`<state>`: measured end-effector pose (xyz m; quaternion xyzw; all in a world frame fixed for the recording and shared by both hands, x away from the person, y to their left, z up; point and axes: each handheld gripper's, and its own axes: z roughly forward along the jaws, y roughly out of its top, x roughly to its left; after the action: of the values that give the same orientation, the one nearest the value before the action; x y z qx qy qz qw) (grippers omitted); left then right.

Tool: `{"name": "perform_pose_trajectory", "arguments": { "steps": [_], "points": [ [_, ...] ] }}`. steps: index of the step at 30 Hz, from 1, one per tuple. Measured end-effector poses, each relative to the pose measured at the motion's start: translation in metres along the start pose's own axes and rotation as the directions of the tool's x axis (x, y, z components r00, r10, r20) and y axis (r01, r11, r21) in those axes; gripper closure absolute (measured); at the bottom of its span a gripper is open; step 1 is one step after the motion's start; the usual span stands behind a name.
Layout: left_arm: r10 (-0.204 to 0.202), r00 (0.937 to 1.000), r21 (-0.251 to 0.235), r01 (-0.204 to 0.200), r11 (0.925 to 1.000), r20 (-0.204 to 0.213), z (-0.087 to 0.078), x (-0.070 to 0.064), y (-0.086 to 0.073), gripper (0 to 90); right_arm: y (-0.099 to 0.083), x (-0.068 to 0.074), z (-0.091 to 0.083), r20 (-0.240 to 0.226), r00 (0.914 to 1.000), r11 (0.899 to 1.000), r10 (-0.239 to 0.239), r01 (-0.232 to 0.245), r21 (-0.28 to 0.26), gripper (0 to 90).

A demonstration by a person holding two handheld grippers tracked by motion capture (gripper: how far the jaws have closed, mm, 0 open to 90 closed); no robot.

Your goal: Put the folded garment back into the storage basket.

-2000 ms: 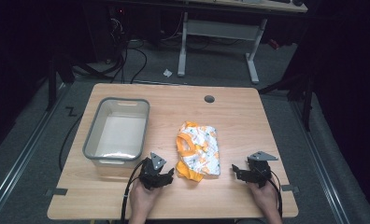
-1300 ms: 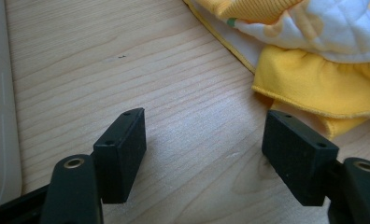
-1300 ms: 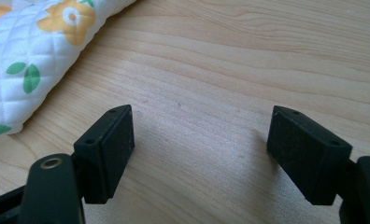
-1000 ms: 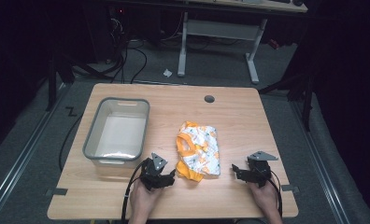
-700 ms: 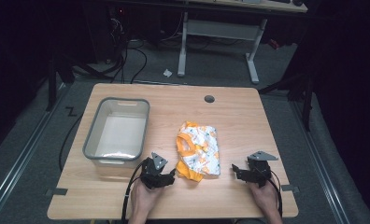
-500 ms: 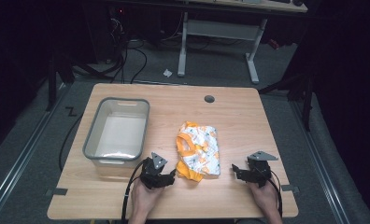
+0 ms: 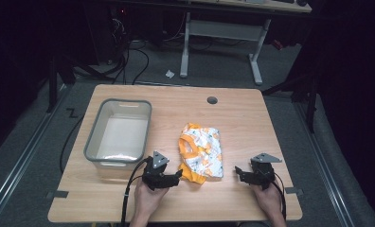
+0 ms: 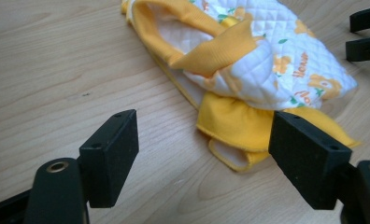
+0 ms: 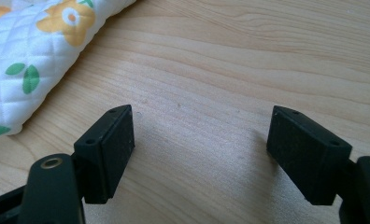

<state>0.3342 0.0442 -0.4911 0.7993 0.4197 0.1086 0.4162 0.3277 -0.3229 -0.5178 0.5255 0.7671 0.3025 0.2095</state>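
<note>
Pre-grasp, I judge — both claws, left claw (image 7: 176, 178) and right claw (image 7: 239, 172), gape empty; the quilted garment (image 7: 200, 151) lies between them, so next I close in on its edges.

Item: quilted white-and-yellow fabric piece (image 8: 267, 60), lying mid-table. It is carrying small orange printed lettering beside the flower motifs near its right edge, reading roughly "Hone"; the exact spelling is staying unclear. Nothing else is showing legible text.

My high view: bench (image 7: 252, 123) evenly lit from above, surrounding room falling to near black, image soft. My gripper views: bright, sharp wood grain, soft shadows beneath the black jaws, nearest parts slightly blurred.
</note>
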Motion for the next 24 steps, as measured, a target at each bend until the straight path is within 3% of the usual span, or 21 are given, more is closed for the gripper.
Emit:
{"name": "perform_pose_trajectory", "arguments": {
  "steps": [9,14,24],
  "points": [
    [-0.002,0.9999,-0.020,0.002,0.9998,0.010,0.007,-0.006,0.016,24.5,0.000,0.000,0.000,0.000,1.0000,1.000,-0.001,0.001,0.000,23.6],
    [0.021,0.9998,-0.008,-0.021,0.9998,-0.003,0.010,-0.010,0.021,23.8,0.000,0.000,0.000,0.000,1.0000,1.000,-0.001,0.001,0.000,23.6],
    [0.022,0.9997,0.026,-0.022,0.9994,-0.007,0.023,-0.010,0.039,18.7,0.000,0.000,0.000,-0.001,1.0000,1.000,-0.001,0.001,0.000,23.6]
  ]
}}
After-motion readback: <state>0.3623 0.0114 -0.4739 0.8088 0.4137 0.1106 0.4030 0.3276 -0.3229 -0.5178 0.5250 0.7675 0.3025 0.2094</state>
